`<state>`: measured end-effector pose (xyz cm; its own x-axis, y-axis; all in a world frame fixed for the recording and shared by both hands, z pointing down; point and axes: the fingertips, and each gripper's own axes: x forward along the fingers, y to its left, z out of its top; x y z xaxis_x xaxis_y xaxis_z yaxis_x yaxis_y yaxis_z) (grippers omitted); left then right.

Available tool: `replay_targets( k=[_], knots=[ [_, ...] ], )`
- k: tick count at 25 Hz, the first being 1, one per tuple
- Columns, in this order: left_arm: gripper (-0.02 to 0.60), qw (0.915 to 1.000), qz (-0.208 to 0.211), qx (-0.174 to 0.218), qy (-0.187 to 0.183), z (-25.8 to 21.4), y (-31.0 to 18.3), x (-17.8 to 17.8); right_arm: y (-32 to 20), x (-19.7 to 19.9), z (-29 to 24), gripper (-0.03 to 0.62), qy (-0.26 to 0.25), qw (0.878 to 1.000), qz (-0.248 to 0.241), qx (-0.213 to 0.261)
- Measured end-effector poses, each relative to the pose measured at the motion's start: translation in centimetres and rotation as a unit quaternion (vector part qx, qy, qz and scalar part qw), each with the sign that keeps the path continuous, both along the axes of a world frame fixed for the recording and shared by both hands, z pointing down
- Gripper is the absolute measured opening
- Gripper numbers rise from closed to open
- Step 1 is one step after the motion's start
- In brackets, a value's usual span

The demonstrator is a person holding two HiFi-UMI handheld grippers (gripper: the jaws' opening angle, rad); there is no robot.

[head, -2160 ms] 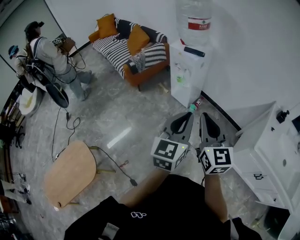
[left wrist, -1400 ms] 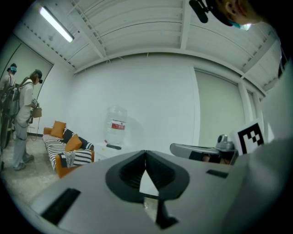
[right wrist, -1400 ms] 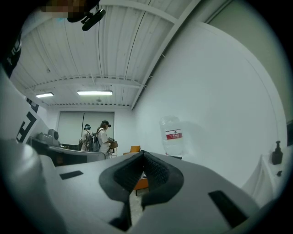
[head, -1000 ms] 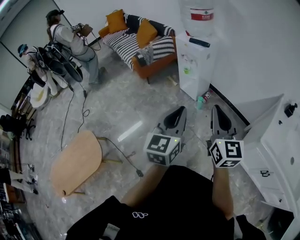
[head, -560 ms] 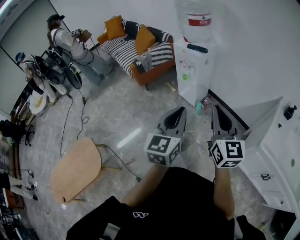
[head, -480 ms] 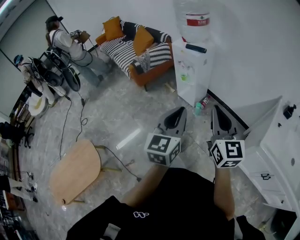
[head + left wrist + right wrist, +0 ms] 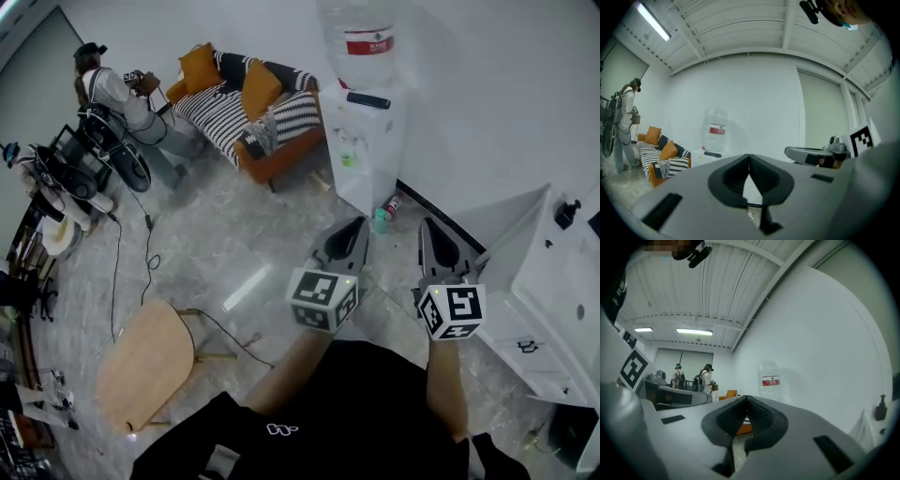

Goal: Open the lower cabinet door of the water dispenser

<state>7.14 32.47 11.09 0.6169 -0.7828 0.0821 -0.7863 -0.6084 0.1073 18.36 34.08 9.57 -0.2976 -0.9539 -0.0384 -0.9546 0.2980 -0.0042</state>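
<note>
The white water dispenser (image 7: 364, 145) stands against the far wall with a large clear bottle (image 7: 355, 39) on top. Its lower front (image 7: 349, 187) faces the room, and the door looks closed. My left gripper (image 7: 351, 228) and right gripper (image 7: 432, 232) are held side by side, level, pointing toward the dispenser and well short of it. Both are shut with nothing between the pads. In the left gripper view the bottle (image 7: 715, 131) shows beyond the shut jaws of my left gripper (image 7: 749, 157). In the right gripper view the bottle (image 7: 770, 378) stands just right of my right gripper (image 7: 746, 399).
An orange sofa (image 7: 251, 101) with striped cushions sits left of the dispenser. A small green bottle (image 7: 382, 218) stands on the floor by its base. A white cabinet (image 7: 553, 291) is at the right. A round wooden table (image 7: 145, 364), floor cables and two people (image 7: 103, 89) are at the left.
Both grippers have moved a little forward toward the dispenser, still shut. The dispenser and sofa now sit further left in the head view.
</note>
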Motion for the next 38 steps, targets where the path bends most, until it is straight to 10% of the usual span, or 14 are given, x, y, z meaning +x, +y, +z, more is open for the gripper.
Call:
replay_targets(
  k=[38],
  knots=[
    [0.011, 0.996, -0.042, -0.044, 0.066, 1.1, -22.2, -5.9, -20.9, -7.0, 2.0, 0.011, 0.032, 0.995, -0.052, -0.082]
  ],
)
